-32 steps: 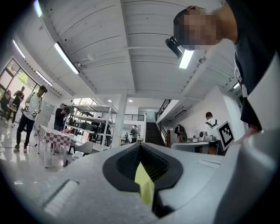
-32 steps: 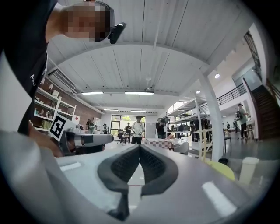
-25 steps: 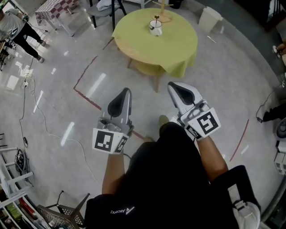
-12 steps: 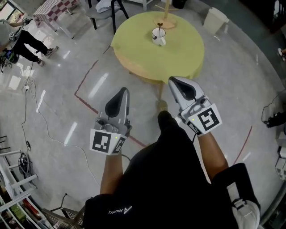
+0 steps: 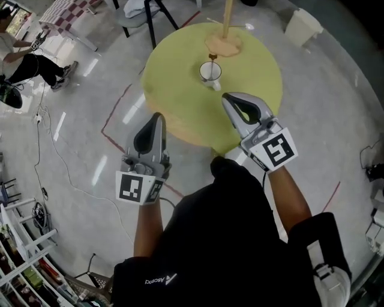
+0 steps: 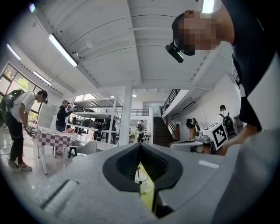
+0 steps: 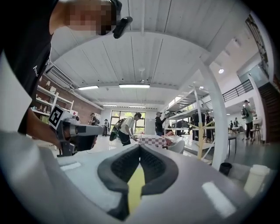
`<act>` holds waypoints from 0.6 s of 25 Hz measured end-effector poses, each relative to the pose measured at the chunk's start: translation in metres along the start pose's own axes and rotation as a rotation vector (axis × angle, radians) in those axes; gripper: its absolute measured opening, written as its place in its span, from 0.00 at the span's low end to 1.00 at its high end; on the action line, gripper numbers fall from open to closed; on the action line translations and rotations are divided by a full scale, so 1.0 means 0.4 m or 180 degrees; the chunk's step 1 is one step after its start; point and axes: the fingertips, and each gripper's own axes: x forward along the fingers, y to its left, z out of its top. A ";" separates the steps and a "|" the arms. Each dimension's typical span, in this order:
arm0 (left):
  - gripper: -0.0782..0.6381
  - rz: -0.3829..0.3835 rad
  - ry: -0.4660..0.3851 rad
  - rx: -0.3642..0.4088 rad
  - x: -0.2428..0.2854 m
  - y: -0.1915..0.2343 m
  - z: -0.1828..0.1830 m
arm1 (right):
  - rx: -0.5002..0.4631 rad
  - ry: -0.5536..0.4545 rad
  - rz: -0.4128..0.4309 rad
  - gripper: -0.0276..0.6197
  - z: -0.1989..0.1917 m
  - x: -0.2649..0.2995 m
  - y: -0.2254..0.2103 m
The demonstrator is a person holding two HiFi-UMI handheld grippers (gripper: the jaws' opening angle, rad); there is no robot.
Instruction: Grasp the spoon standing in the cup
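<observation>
A white cup (image 5: 210,73) stands near the middle of a round table with a yellow-green cloth (image 5: 174,90). A spoon (image 5: 212,59) stands upright in it, its brown handle end pointing up. My left gripper (image 5: 158,116) is shut and empty, its tip just over the table's near left edge. The right gripper (image 5: 227,97) is also shut and empty, over the near part of the cloth, a short way in front and right of the cup. In the left gripper view the jaws (image 6: 139,145) meet, and the cup (image 6: 141,179) shows small below them. The right gripper (image 7: 139,146) faces across the cloth (image 7: 136,183).
A wooden post on a round base (image 5: 224,41) rises from the table behind the cup. A white bin (image 5: 302,27) sits on the floor at the far right, with black chair legs (image 5: 150,15) and a checkered table (image 5: 66,12) at the far left. Red tape (image 5: 114,114) lines the floor.
The table and cup have come much closer. Both grippers, over bare floor before, now reach the table's near edge. Their jaws look the same.
</observation>
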 end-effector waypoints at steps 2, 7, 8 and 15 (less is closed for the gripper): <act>0.12 0.0052 0.0022 -0.0020 0.062 0.026 -0.010 | 0.0033 0.0055 0.0063 0.05 -0.016 0.042 -0.059; 0.12 0.0150 0.0098 0.0003 0.171 0.083 -0.034 | 0.0013 0.0222 0.0187 0.05 -0.063 0.130 -0.170; 0.12 0.0152 0.0121 0.0034 0.186 0.090 -0.039 | 0.0005 0.0262 0.0203 0.05 -0.073 0.144 -0.185; 0.12 0.0042 0.0163 0.0024 0.253 0.137 -0.065 | 0.0059 0.0578 0.0142 0.11 -0.163 0.231 -0.260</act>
